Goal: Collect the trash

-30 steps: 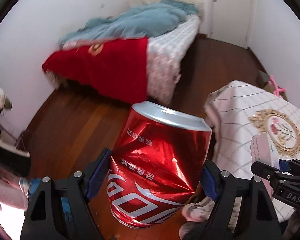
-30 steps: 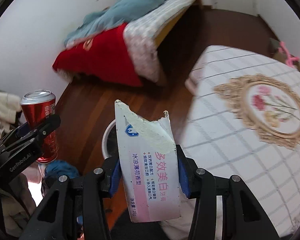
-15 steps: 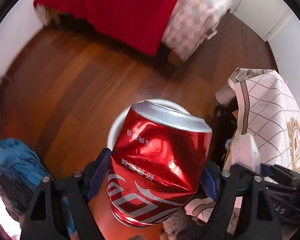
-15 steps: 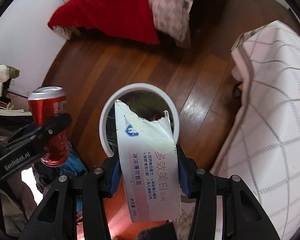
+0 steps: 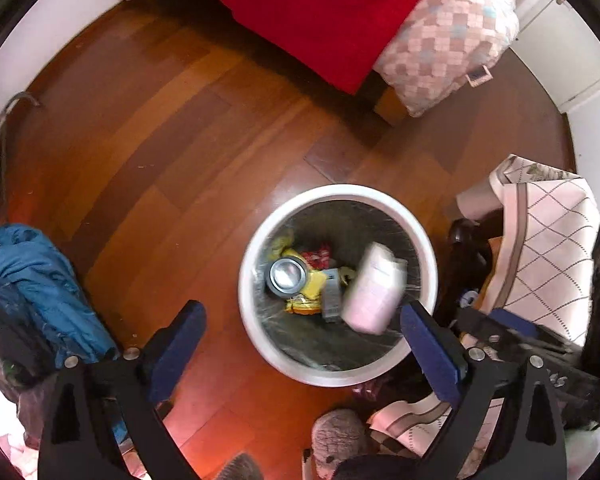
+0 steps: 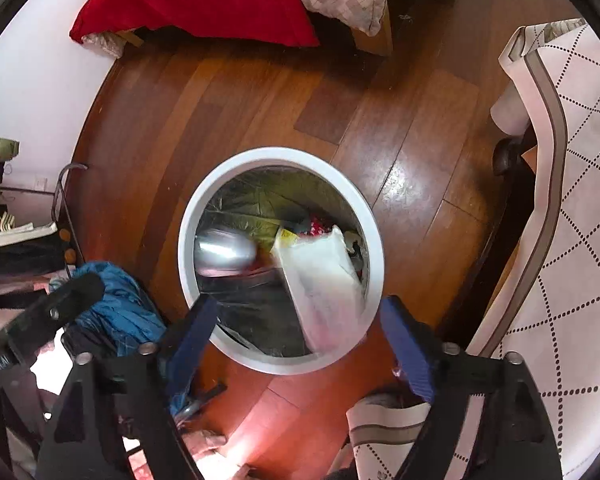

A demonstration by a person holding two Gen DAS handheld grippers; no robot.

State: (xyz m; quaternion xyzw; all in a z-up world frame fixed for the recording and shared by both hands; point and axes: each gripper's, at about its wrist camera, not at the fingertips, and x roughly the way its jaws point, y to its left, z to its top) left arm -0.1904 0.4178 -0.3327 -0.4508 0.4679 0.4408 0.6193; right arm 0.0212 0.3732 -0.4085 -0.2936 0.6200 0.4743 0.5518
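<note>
A round white trash bin (image 5: pixel 428 248) stands on the wood floor below both grippers; it also shows in the right wrist view (image 6: pixel 188 216). My left gripper (image 5: pixel 300 332) is open and empty above the bin's near rim. My right gripper (image 6: pixel 296 332) is open and empty too. The red can (image 5: pixel 286 276) lies inside the bin, its silver end up; in the right wrist view the can (image 6: pixel 224 250) is a blur. The white and pink box (image 5: pixel 374 294) is blurred in mid-fall over the bin, also in the right wrist view (image 6: pixel 324 284). Other wrappers lie in the bin.
A bed with a red blanket (image 5: pixel 320 12) is at the top. A table with a checked cloth (image 6: pixel 572 200) is on the right. Blue clothing (image 5: pixel 40 288) is piled on the left. Wood floor (image 5: pixel 160 140) lies between them.
Both grippers have tipped down over the bin and opened. The can has dropped from the left gripper into the bin. The box has left the right gripper and is falling in.
</note>
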